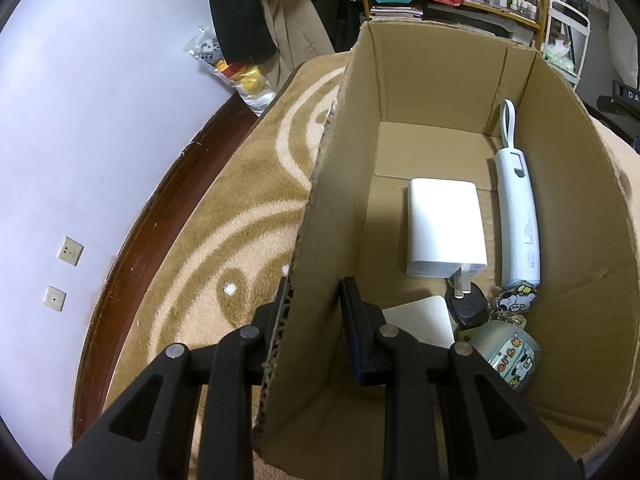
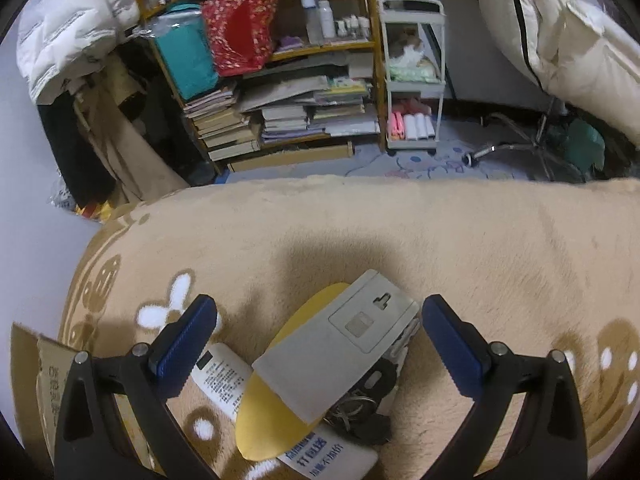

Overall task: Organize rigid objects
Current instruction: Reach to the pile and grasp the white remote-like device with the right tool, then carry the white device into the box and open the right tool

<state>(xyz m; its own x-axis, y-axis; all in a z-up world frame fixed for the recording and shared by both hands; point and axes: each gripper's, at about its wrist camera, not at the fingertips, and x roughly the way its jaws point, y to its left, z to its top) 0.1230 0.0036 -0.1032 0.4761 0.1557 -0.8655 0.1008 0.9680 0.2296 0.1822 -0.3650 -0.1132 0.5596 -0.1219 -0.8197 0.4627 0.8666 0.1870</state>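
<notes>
Left tool (image 1: 314, 312) pinching cardboard box (image 1: 560, 184) wall; perhaps five items inside. Right tool (image 2: 320, 344) spread.

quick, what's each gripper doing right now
Left gripper: shut on the cardboard box wall.
Right gripper: open, holding nothing, above the grey device.

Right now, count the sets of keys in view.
2. One key bunch lies in the cardboard box; another key bunch lies under the grey card. More may be hidden.
</notes>
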